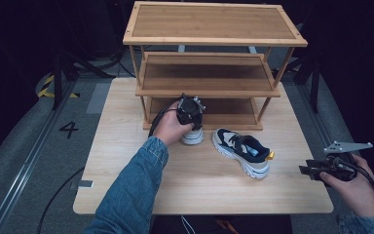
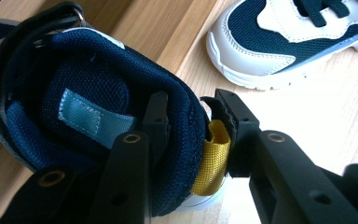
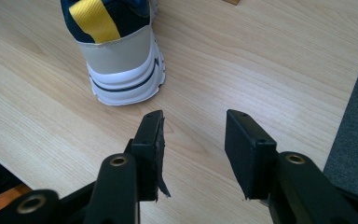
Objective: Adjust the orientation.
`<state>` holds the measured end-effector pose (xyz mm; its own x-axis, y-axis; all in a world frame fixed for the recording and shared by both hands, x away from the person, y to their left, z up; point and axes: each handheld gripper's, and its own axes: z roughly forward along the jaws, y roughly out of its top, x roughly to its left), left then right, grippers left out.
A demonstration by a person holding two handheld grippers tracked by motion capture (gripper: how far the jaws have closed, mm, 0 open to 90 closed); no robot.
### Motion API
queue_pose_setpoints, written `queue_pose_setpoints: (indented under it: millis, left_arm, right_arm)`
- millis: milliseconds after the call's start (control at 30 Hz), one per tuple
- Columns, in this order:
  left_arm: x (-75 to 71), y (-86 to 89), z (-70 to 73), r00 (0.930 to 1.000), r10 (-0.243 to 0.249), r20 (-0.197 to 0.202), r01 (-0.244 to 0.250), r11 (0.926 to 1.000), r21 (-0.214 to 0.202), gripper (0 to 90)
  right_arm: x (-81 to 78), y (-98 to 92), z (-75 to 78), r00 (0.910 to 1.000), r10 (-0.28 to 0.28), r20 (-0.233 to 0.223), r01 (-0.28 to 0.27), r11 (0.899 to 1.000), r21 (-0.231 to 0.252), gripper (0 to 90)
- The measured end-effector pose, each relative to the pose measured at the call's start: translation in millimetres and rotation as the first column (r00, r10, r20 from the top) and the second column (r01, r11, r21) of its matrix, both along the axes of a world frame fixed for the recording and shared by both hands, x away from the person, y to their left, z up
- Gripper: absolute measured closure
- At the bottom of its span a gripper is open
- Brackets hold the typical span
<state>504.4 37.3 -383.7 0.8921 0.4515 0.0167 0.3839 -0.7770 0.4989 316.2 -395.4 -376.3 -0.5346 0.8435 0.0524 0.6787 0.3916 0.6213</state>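
Left gripper (image 2: 193, 126) clamping shoe (image 2: 74, 116) heel

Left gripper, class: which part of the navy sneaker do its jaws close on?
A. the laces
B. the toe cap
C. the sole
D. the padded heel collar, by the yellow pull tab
D: in the left gripper view the left gripper has one jaw inside the navy sneaker and one outside, against the yellow pull tab, pinching the heel collar.
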Motion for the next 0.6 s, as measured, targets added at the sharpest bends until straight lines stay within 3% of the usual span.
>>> queue_pose_setpoints:
  millis: [167,267,400,600]
  left_arm:
    - [1.6,0.7,-0.8,1.0000,0.001,0.002,-0.001,1.0000,-0.009,66.1]
    - [-0.2,0.6,-0.8,0.9994,0.009,0.033,-0.008,0.9995,-0.029,63.1]
    - [-4.0,-1.5,1.7,0.9984,0.043,0.037,-0.041,0.9979,-0.049,46.3]
    - [-16.2,2.2,14.3,0.9948,0.070,0.075,-0.063,0.9940,-0.089,37.5]
  right_arm:
    - [0.2,-0.4,-0.6,1.0000,-0.002,-0.005,0.002,1.000,0.000,58.8]
    - [0.3,-0.2,-0.3,1.0000,0.001,0.001,-0.001,1.000,0.002,58.6]
    - [0.8,0.6,-0.1,1.0000,0.000,0.001,0.000,1.000,0.005,57.8]
    - [3.8,4.6,-0.7,0.9999,0.014,-0.002,-0.014,1.000,0.005,57.2]
